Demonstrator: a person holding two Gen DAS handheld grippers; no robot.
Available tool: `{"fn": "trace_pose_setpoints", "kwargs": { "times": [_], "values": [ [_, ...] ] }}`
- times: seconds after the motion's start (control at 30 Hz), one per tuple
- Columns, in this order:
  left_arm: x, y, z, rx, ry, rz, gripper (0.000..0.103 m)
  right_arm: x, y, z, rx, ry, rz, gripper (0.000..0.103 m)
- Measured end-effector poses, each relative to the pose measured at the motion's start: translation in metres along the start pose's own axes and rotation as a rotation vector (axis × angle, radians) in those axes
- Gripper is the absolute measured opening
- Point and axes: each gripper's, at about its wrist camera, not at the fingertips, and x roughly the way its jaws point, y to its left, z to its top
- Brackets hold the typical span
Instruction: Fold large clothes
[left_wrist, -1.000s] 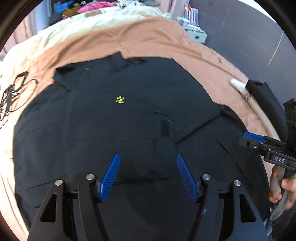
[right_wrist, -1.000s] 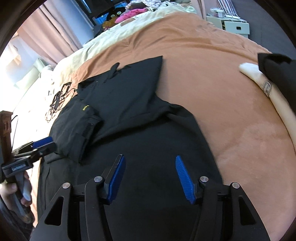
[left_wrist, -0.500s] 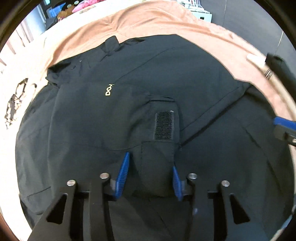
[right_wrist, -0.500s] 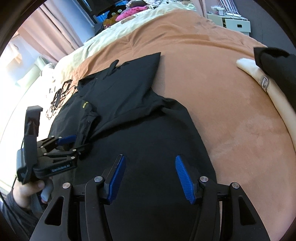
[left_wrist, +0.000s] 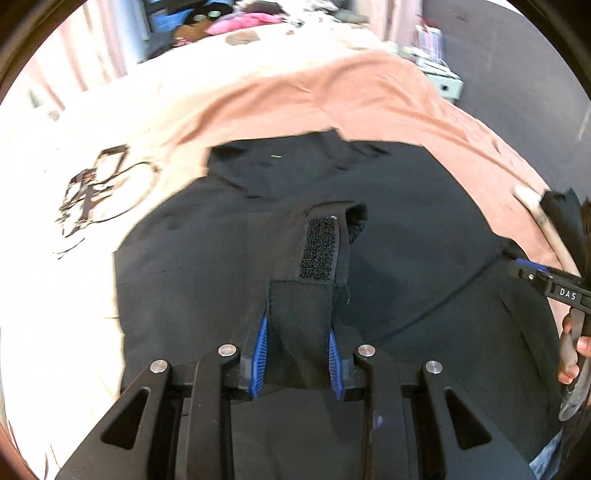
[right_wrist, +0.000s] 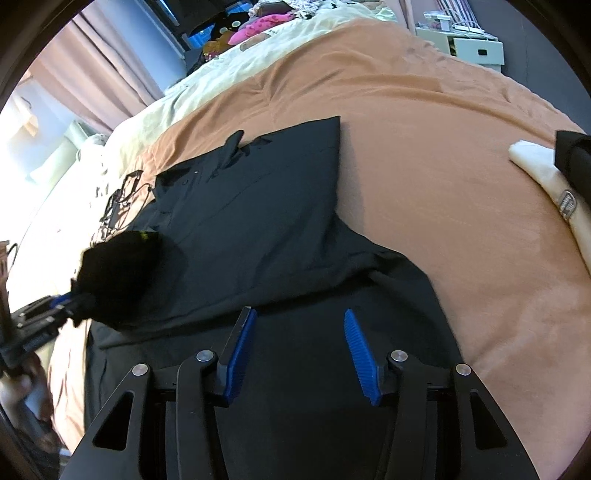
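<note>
Left gripper (left_wrist: 297, 343) pinching black jacket (right_wrist: 266, 206) cuff; right gripper (right_wrist: 301, 354) spread above jacket.

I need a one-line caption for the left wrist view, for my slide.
Left gripper shut on the black jacket's cuff, lifting its velcro strip above the brown bedspread.

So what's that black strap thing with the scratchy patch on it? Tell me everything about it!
It is the sleeve cuff of the black jacket, made of dark woven cloth. A rough hook-and-loop patch runs along it, and its far end curls over. The left gripper is shut on it, blue fingers pinching both sides, holding it lifted above the rest of the jacket, which lies spread on the brown blanket.
</note>
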Motion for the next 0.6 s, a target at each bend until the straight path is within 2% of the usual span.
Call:
{"fn": "trace_pose_setpoints", "kwargs": {
  "times": [0.37, 0.5, 0.6],
  "values": [
    [-0.005, 0.114, -0.043, -0.174, 0.057, 0.121, 0.030, 0.005, 0.013, 0.004, -0.020, 0.012, -0.039, 0.051],
    [-0.004, 0.143, -0.055, -0.262, 0.057, 0.112, 0.030, 0.007, 0.015, 0.005, -0.032, 0.013, -0.064, 0.051],
    [0.004, 0.150, -0.062, -0.283, 0.066, 0.102, 0.030, 0.007, 0.016, 0.006, -0.036, 0.006, -0.075, 0.051]
  ]
}}
